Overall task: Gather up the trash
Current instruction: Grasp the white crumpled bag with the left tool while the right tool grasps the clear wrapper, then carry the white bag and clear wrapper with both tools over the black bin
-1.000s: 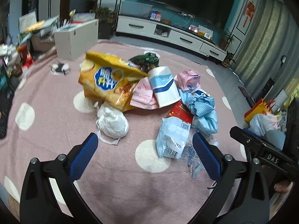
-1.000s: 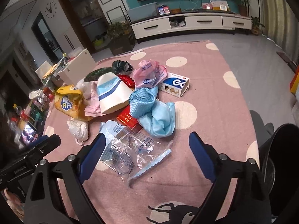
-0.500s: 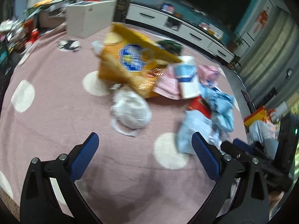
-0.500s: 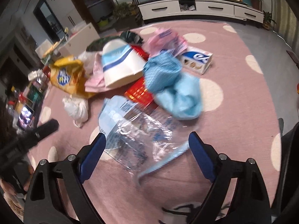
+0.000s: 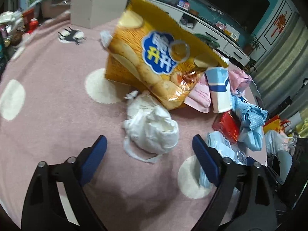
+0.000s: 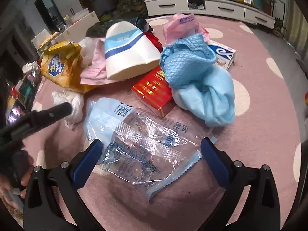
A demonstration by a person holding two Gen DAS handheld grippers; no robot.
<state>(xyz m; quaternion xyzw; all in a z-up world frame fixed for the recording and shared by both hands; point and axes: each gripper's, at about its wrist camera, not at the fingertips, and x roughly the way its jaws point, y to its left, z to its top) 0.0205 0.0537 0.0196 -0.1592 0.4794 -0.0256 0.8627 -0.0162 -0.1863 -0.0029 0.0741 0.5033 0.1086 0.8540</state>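
A pile of trash lies on a pink rug with white dots (image 5: 48,96). My left gripper (image 5: 149,150) is open, just short of a crumpled white plastic bag (image 5: 152,127). Behind it stands a yellow chip bag (image 5: 154,63). My right gripper (image 6: 150,150) is open over a clear plastic wrapper (image 6: 138,140), its fingers on either side. Beyond the wrapper lie a red packet (image 6: 154,90), blue cloths (image 6: 196,77), a white and blue paper cup (image 6: 127,52) and a pink bag (image 6: 182,25). The left gripper's arm (image 6: 38,115) shows at the left of the right wrist view.
A white box (image 5: 98,5) stands at the rug's far edge. A white TV cabinet (image 6: 207,7) runs along the back wall. A blue and white carton (image 6: 223,55) lies right of the pile. Bags and a dark bin (image 5: 281,154) stand at the right.
Both grippers have moved forward and down toward the pile. The left one has swung left onto the white bag; the right one has closed in on the clear wrapper.
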